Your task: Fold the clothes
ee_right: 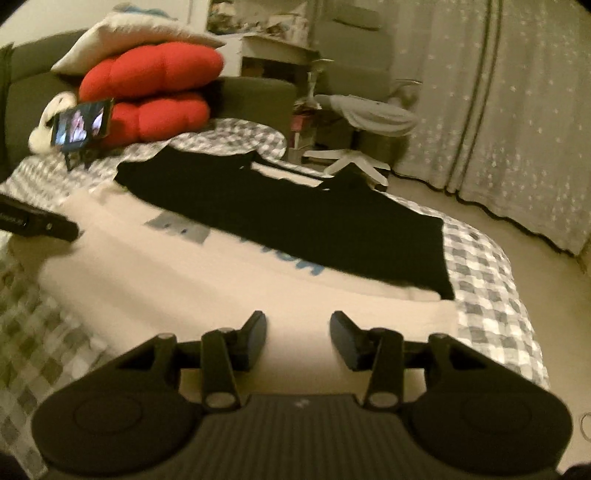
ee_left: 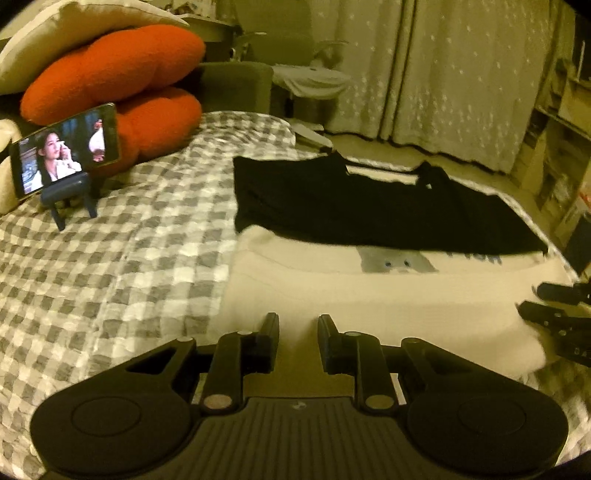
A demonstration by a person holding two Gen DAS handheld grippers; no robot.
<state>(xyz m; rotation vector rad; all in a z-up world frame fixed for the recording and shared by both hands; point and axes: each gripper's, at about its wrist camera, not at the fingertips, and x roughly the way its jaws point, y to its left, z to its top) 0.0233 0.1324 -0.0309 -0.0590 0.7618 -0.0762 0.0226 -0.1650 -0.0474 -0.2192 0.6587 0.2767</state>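
Note:
A white T-shirt (ee_left: pixel 369 295) (ee_right: pixel 184 280) with a grey and blue print lies flat on the checked bedspread (ee_left: pixel 110 240) (ee_right: pixel 491 295). A folded black garment (ee_left: pixel 369 206) (ee_right: pixel 295 218) rests on its far part. My left gripper (ee_left: pixel 298 325) hovers open over the shirt's near left edge, nothing between its fingers. My right gripper (ee_right: pixel 298 325) is open above the shirt's near right part. In the left wrist view the right gripper (ee_left: pixel 535 299) shows at the right edge; in the right wrist view one left finger (ee_right: pixel 48 223) reaches in from the left.
Red cushions (ee_left: pixel 122 81) (ee_right: pixel 155 92) and a cream pillow (ee_left: pixel 74 29) are stacked at the bed's head. A phone (ee_left: pixel 66 151) (ee_right: pixel 83 122) on a stand plays video beside them. An office chair (ee_right: pixel 365 110), curtains (ee_left: pixel 461 74) and shelves (ee_left: pixel 561 147) lie beyond the bed.

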